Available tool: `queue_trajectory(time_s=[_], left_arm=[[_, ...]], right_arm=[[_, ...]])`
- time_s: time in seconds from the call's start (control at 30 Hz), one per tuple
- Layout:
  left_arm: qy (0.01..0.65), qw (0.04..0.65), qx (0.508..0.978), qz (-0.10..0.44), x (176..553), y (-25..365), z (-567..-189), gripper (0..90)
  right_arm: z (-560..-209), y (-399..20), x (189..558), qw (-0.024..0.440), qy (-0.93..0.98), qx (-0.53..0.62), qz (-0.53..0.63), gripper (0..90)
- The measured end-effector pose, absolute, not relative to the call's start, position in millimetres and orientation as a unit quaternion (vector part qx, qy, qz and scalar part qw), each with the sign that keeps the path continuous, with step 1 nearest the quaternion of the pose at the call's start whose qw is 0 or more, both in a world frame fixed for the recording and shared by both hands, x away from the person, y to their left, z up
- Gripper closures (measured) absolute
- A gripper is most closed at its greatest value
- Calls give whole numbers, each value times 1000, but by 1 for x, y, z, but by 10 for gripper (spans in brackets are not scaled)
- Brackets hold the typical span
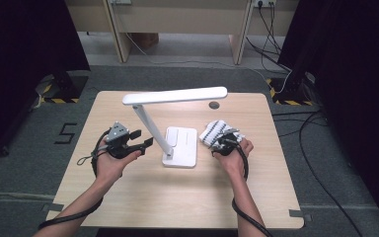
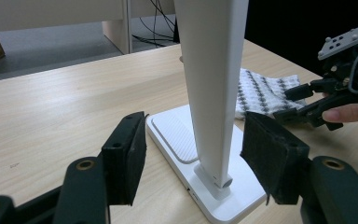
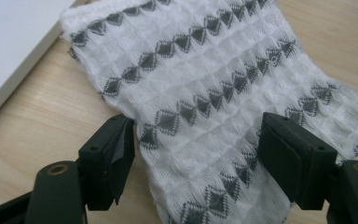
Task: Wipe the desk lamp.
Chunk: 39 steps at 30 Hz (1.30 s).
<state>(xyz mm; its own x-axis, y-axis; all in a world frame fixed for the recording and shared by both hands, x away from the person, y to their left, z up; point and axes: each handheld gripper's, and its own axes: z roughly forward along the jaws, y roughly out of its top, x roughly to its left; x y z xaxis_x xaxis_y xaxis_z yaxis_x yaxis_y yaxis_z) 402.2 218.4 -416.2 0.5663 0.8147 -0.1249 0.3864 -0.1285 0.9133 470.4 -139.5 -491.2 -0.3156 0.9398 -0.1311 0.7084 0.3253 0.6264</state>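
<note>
A light wooden table (image 1: 143, 197) is set on a grey floor (image 1: 24, 163), where a black "5" (image 1: 65, 133) is marked at the left. Pale wooden furniture (image 1: 177, 19) is seen at the far side, with black cables (image 1: 271, 44) trailed at the far right.

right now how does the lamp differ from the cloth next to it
The lamp is plain white and rigid, standing upright on its flat base; the cloth is white with grey diamond rows, soft and lying crumpled flat. The lamp's post stands between the left gripper's open jaws, the cloth between the right gripper's. Both rest on the table.
</note>
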Motion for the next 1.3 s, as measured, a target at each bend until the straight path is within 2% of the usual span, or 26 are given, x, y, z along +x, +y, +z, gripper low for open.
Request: queue_trajectory(time_s=[0.73, 1.3], left_arm=[[423, 496, 731, 204, 398, 250, -432, 385], [440, 497, 719, 208, 381, 280, -445, 383]], right_arm=[[-476, -156, 437, 248, 764, 518, 293, 310], [-479, -173, 409, 248, 758, 519, 308, 361]])
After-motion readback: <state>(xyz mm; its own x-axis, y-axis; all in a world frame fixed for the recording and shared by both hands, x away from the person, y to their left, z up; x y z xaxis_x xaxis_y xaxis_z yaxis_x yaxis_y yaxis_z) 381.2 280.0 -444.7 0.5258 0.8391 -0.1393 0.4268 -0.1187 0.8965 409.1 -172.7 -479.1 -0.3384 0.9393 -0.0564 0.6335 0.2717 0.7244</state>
